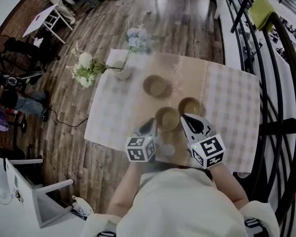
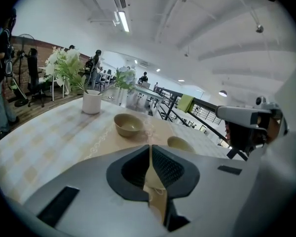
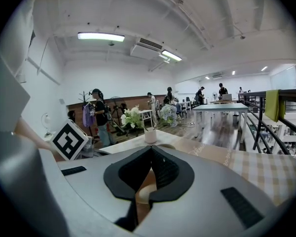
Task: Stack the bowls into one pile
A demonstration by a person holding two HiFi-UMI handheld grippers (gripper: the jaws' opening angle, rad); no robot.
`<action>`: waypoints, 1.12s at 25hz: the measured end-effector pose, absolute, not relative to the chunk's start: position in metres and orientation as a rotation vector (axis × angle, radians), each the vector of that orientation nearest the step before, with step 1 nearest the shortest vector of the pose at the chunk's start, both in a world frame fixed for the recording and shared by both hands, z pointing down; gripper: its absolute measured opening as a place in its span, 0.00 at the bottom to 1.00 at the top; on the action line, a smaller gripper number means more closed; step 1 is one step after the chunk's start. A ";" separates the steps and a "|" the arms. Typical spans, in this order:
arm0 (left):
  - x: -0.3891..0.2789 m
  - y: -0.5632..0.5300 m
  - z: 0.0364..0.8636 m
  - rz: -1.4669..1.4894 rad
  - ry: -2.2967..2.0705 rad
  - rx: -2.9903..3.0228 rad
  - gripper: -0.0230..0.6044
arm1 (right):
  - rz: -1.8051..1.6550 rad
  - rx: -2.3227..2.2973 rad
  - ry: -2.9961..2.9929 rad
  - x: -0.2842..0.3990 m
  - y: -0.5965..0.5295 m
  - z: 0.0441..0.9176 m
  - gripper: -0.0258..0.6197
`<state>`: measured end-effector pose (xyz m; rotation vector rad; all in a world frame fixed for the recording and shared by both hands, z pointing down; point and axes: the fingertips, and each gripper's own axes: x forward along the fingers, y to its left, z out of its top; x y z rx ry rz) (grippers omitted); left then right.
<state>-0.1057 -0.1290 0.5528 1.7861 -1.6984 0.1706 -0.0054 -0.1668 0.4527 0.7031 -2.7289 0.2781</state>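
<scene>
Three tan bowls stand apart on the checked tablecloth: a far bowl, a near middle bowl and a right bowl. My left gripper hangs just left of the middle bowl, jaws shut and empty. My right gripper is between the middle and right bowls, also shut and empty. In the left gripper view the shut jaws point toward the far bowl and the right bowl. In the right gripper view the shut jaws hide most of the bowls.
A white vase with flowers stands at the table's far left corner, also seen as the vase and vase. A black railing runs along the right. People and furniture stand far off across the room.
</scene>
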 end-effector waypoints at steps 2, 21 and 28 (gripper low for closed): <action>-0.108 -0.133 0.559 0.193 -1.691 1.783 0.05 | 0.268 0.731 -2.713 -0.004 -0.170 0.456 0.04; -0.110 -0.150 0.615 0.397 -1.493 1.792 0.21 | 0.356 0.909 -2.521 0.017 -0.176 0.507 0.27; -0.105 -0.157 0.630 0.446 -1.398 1.806 0.25 | 0.373 0.925 -2.453 0.019 -0.171 0.524 0.35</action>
